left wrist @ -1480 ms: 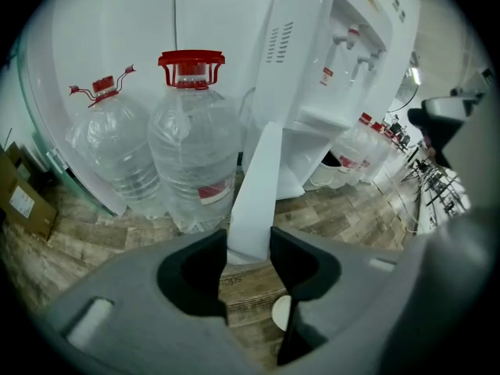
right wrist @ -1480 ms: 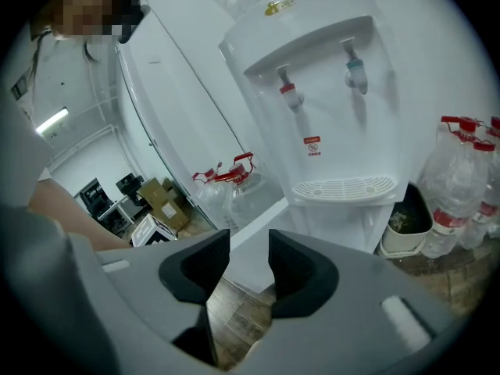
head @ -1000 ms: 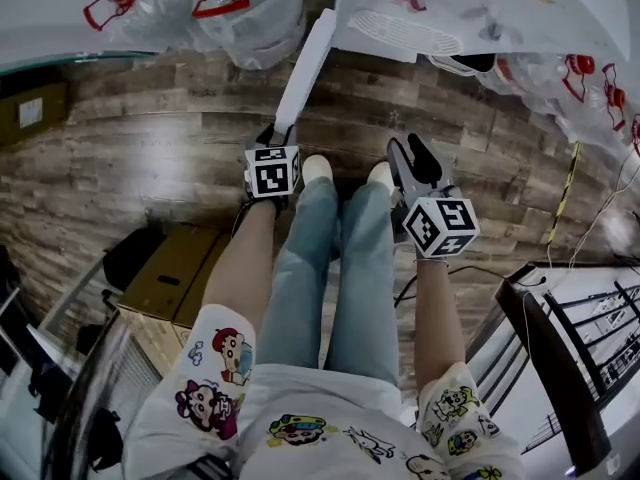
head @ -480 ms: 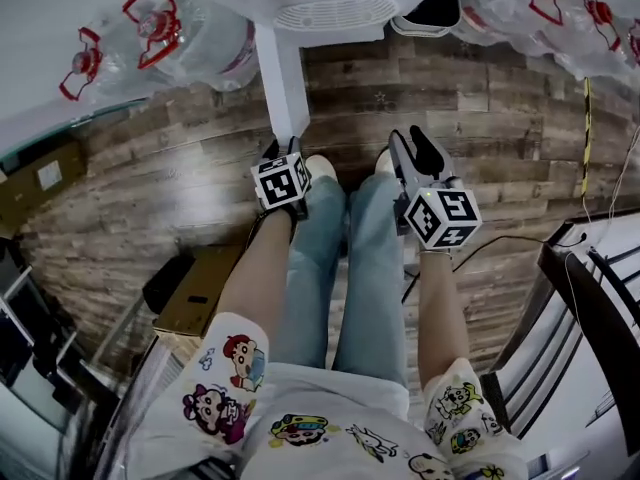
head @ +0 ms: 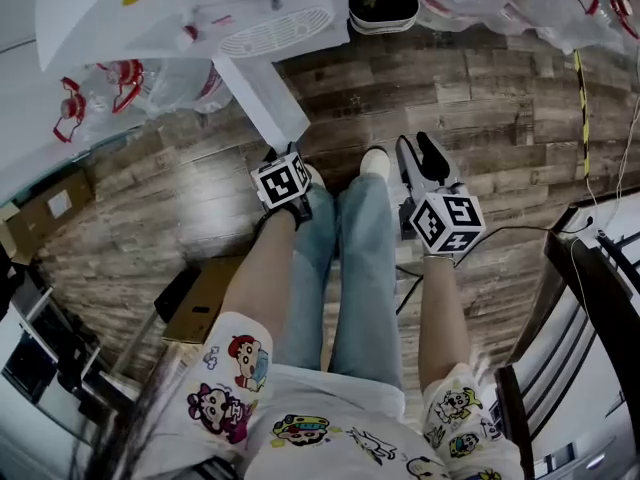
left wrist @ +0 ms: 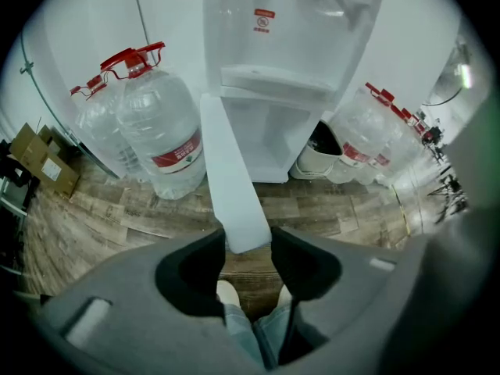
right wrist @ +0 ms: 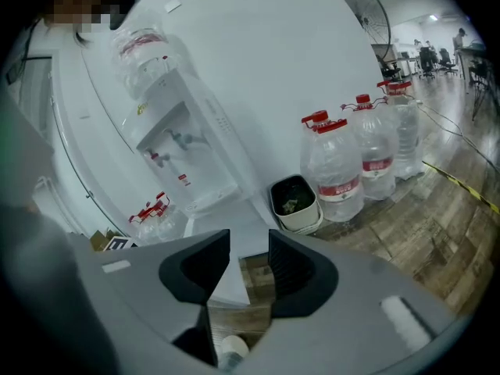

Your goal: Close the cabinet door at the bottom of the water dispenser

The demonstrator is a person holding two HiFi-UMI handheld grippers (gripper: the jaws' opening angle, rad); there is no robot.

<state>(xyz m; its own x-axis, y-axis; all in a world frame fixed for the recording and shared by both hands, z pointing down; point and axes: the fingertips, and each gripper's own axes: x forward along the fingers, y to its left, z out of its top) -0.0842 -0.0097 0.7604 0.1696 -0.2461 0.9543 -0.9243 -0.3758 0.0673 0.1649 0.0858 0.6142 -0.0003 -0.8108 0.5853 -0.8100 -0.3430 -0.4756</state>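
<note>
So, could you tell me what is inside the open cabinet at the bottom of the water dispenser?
Only bare white walls show inside the cabinet; the open door covers its left part.

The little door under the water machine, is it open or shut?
Open. The cabinet door sticks out from the water dispenser toward the camera, and the hollow cabinet behind it shows.

Head view: from up on my head, looking steeply down past my legs (head: 350, 268) to the wood floor (head: 450, 88).
Left tongs view: rides on my left tongs (left wrist: 248, 248), low, facing the water dispenser (left wrist: 289, 53) from close in front.
Right tongs view: rides on my right tongs (right wrist: 250, 260), facing it from one side, farther back.
Shared: all three see the cabinet door (head: 262, 98) and the water bottles (left wrist: 152, 131).
</note>
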